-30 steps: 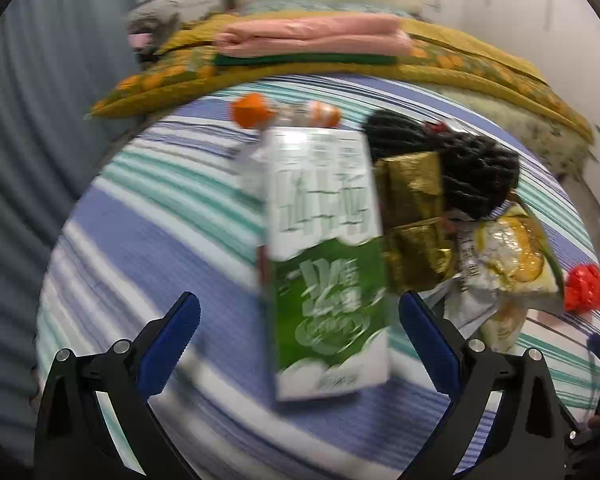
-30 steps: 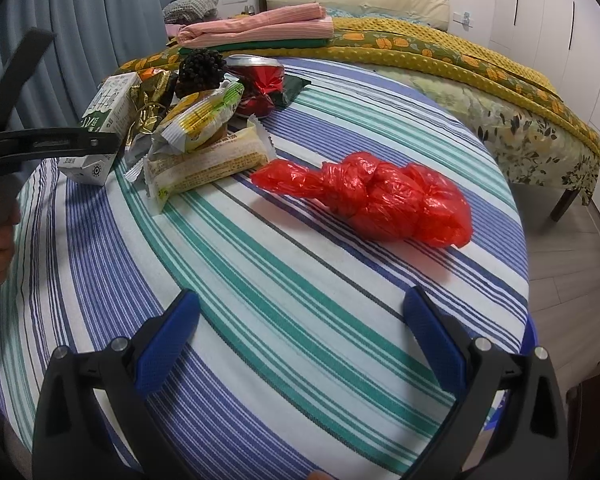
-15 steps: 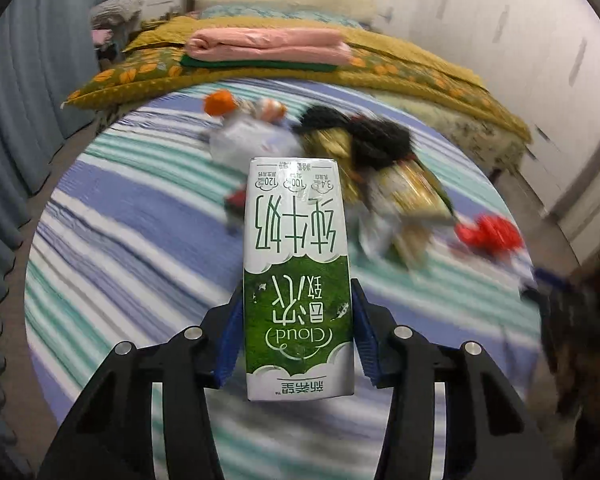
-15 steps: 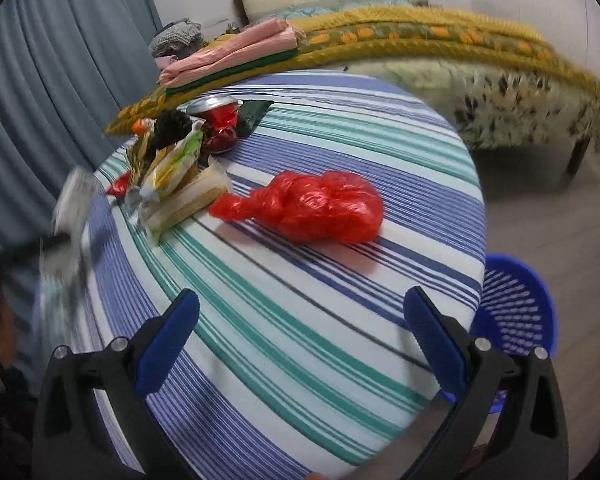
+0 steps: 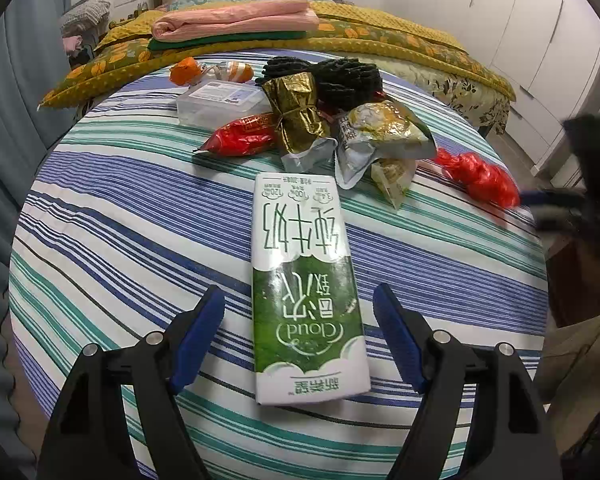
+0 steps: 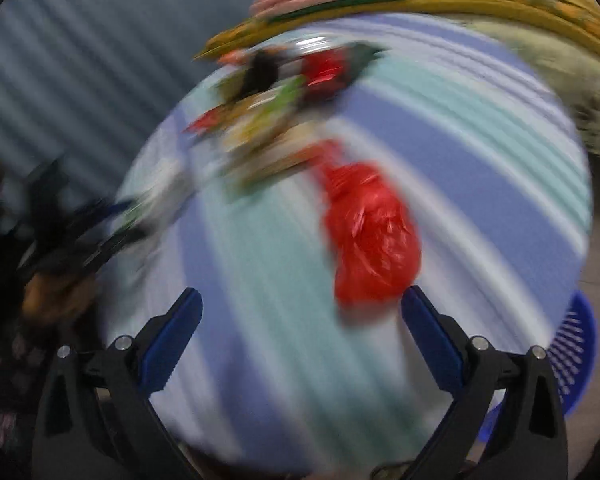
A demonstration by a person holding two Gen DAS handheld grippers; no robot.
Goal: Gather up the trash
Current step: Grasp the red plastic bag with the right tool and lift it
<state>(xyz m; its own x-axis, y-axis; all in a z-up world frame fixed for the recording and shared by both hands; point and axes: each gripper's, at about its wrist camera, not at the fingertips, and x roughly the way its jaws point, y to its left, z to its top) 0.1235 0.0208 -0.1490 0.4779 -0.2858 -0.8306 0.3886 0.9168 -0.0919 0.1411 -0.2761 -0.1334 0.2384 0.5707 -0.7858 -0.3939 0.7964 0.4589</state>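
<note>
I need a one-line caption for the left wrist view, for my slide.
Open left tongs straddle a green milk carton lying flat on the striped tablecloth, pads clear of it.

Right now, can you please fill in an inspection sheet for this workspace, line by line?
Surface: round table under a striped cloth.
Job's things: milk carton lying flat; red bag on the cloth; blue basket on the floor beside the table.
Clutter: wrappers, plastic box, black bundle heaped at the far side.
Grippers: left gripper open, its jaws have just been opening, carton between them untouched; right gripper open, empty.
Cables: nothing seen.
Surroundings: bed with folded blankets, curtain.
</note>
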